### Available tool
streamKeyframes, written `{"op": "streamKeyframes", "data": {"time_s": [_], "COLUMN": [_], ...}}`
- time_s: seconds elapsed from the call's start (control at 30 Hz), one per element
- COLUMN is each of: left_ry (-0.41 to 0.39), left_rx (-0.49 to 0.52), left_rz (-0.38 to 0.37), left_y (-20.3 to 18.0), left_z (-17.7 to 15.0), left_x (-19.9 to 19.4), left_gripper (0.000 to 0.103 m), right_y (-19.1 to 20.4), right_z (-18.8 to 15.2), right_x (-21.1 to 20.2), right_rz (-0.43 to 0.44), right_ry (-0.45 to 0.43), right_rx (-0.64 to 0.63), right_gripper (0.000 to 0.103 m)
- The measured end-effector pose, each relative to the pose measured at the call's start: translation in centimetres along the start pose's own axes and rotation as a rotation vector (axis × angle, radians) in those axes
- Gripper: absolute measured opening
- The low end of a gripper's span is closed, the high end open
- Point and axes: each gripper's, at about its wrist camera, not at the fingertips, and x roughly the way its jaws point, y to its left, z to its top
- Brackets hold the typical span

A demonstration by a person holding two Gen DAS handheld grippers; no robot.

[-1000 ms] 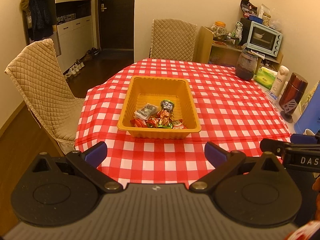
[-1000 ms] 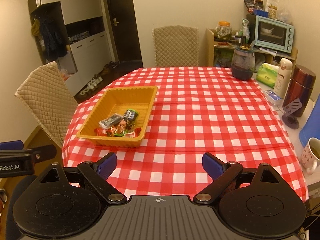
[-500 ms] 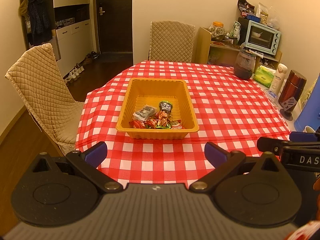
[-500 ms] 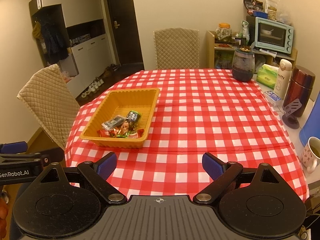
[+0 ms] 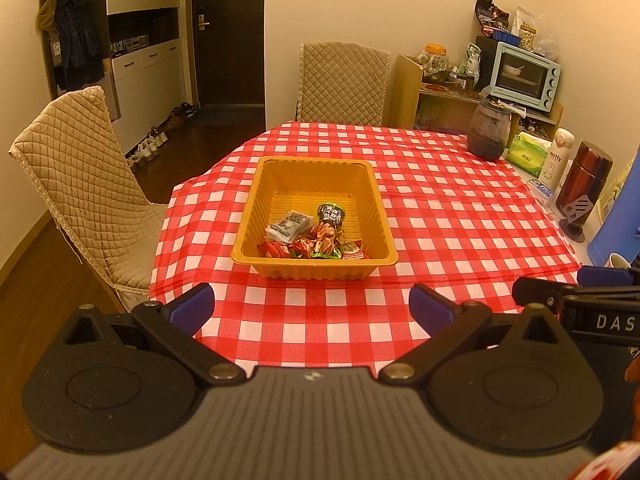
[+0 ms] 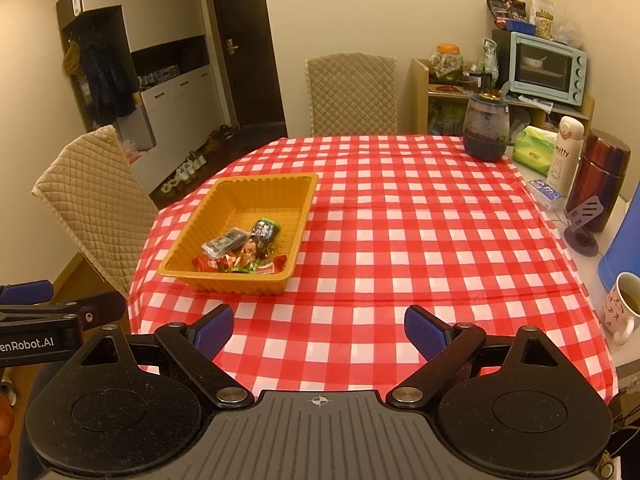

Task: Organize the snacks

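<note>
Nothing on the surface has shifted since a second ago; only the view from both hands has pulled back slightly, so the tray looks a little farther off. The snacks (image 5: 311,236) lie heaped at the near end of the orange tray (image 5: 372,196), which sits on the red-checked surface (image 5: 460,216) toward its left side: a pale wrapped packet (image 5: 289,226), a dark pouch (image 5: 330,216) leaning beside it, and red and green wrappers along the near wall. The left gripper (image 5: 311,306) hangs over the near edge with its fingers (image 5: 191,307) spread wide and nothing between them. The right gripper (image 6: 319,330) hovers just beside it, equally spread and empty. Quilted chairs (image 5: 80,184) stand at the left and far sides. Along the right edge are a dark jar (image 6: 486,128), a white flask (image 6: 563,152), a maroon thermos (image 6: 600,180) and a mug (image 6: 622,306).
</note>
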Motion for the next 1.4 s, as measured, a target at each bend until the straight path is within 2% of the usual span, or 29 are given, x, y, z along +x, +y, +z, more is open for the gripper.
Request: {"op": "streamKeyframes", "data": {"time_s": [1.4], "left_ry": [0.004], "left_rx": [0.001], "left_rz": [-0.005], "left_y": [-0.21], "left_z": [-0.35], "left_x": [0.23], "left_gripper": [0.103], "right_y": [-0.11], "right_z": [-0.22], "right_x": [0.09], "right_rz": [-0.002], "right_ry": [0.0], "right_rx": [0.005], "right_gripper": [0.092]}}
